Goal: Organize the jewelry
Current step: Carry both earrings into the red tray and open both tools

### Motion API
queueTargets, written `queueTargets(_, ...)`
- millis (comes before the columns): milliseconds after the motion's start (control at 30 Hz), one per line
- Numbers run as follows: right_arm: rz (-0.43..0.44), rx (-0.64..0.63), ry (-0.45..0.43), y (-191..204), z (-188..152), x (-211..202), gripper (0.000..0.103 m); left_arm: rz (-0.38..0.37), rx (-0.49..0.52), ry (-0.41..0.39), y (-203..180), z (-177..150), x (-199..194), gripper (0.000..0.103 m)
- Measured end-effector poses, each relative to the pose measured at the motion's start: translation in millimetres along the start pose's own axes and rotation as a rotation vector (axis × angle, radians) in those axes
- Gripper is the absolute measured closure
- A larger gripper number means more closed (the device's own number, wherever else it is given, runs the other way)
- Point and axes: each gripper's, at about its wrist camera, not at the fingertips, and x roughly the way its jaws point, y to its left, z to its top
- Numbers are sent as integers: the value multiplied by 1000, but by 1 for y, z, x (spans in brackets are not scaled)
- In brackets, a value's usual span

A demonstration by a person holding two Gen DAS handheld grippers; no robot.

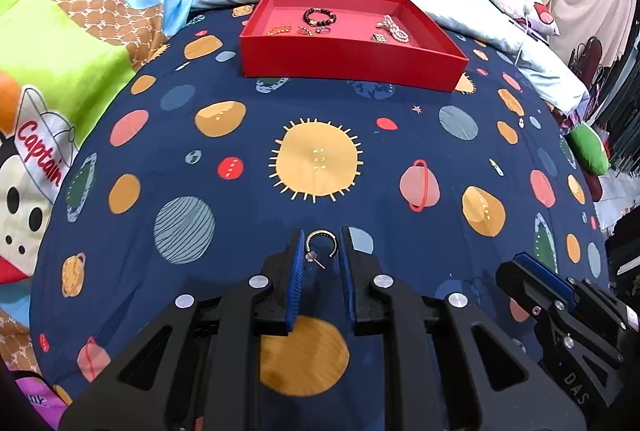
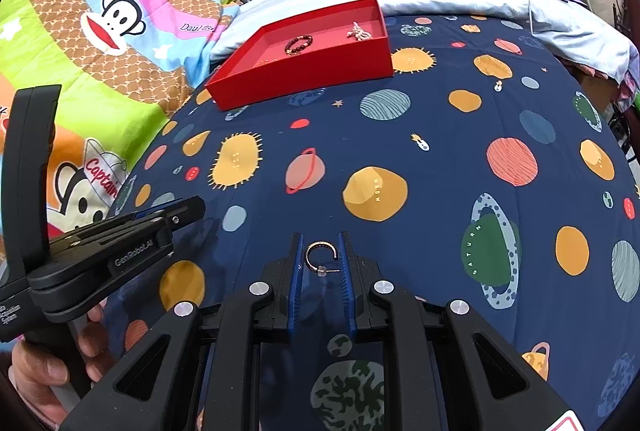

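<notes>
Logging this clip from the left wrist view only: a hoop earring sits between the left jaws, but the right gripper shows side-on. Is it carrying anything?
Observer: Yes. The right gripper has a second hoop earring between its jaws, post pointing right, much like the hoop earring you see.
Operator: And what holds the left gripper? My view cuts off behind it.
Observer: A bare hand is wrapped around its handle, at the lower left of the right wrist view.

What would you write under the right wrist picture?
Right gripper holds a hoop earring, red box ahead.
</notes>
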Motion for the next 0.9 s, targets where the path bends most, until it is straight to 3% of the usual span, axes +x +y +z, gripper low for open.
queueTargets(533,35,-23,-28,17,15,-10,87,-21,-27,-21,11,4,-20,87)
queueTargets(733,48,-19,-57,14,44,-8,87,-26,-34,-46,14,26,-21,87)
queueTargets(900,46,-37,-117,11,89,-6,87,-26,-30,-95,12,63,-21,86)
